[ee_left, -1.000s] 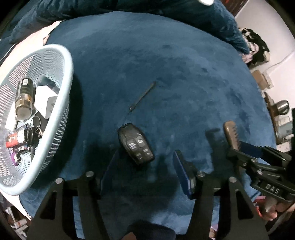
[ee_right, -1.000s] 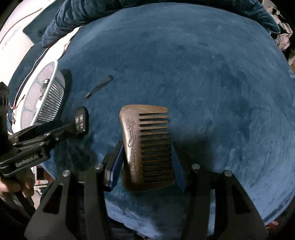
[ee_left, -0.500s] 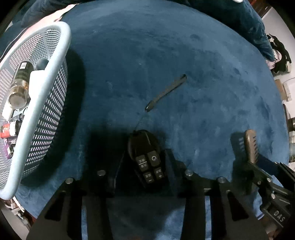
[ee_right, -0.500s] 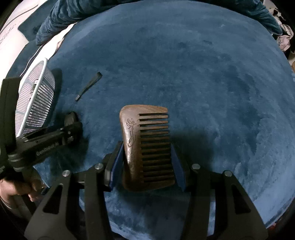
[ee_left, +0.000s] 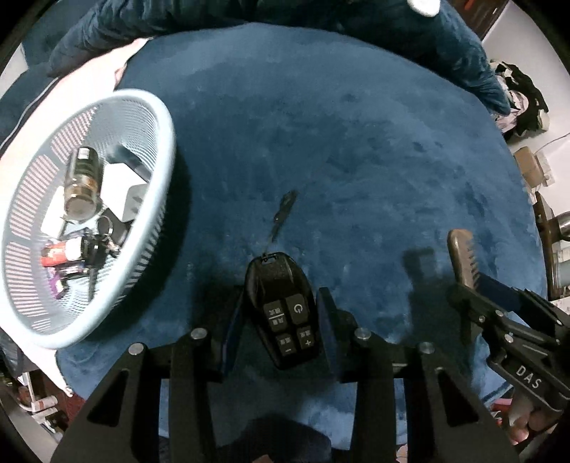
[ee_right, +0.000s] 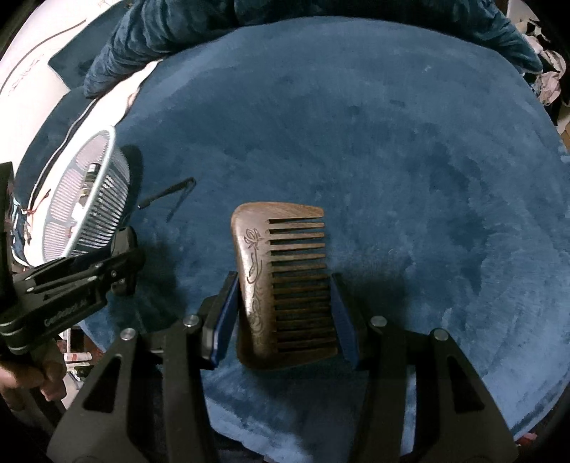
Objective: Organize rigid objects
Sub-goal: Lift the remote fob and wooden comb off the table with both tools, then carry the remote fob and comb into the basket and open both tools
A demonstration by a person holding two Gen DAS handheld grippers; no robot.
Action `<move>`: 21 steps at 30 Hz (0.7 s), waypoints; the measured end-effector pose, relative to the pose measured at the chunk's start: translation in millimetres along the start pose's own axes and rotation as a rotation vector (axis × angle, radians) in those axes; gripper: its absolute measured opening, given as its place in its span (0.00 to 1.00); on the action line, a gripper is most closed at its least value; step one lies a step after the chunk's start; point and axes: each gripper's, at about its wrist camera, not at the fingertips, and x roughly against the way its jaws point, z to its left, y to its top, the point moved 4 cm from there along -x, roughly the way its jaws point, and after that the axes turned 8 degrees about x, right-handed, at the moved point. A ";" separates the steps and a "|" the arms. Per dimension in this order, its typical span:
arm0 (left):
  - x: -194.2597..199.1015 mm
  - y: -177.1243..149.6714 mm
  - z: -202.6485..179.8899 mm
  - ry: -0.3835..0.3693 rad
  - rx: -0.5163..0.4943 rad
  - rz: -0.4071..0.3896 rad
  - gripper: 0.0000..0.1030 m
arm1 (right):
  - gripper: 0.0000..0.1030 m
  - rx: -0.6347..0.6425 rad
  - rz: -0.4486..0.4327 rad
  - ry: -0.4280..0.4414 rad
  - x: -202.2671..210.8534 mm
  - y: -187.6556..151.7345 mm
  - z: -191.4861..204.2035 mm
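Observation:
My left gripper (ee_left: 281,320) is shut on a black remote (ee_left: 281,310) with four buttons and holds it above the blue blanket; its thin strap (ee_left: 281,217) hangs forward. My right gripper (ee_right: 283,313) is shut on a brown carved wooden comb (ee_right: 285,285), also above the blanket. The comb also shows at the right of the left wrist view (ee_left: 461,256). A pale blue mesh basket (ee_left: 156,117) stands at the left, holding a small bottle (ee_left: 83,185), keys, a red tube and a white box. The basket also shows in the right wrist view (ee_right: 103,199).
A wide blue plush blanket (ee_right: 409,160) covers the surface. A rumpled dark blue quilt (ee_left: 320,17) lies along the far edge. Room clutter and a metal kettle (ee_left: 566,220) are off the right edge.
My left gripper closed on the remote and lifted it from the blanket, the strap now dangling. The basket sits nearer in the left view. The right gripper still holds the comb.

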 end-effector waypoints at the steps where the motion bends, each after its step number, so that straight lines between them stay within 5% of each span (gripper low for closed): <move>1: 4.8 -0.3 1.0 0.000 -0.001 -0.006 0.40 | 0.49 0.001 -0.005 0.002 3.0 -0.9 1.0; 21: 52.2 -15.1 24.0 0.004 0.013 -0.072 0.40 | 0.49 0.039 -0.056 0.013 37.9 -11.0 26.2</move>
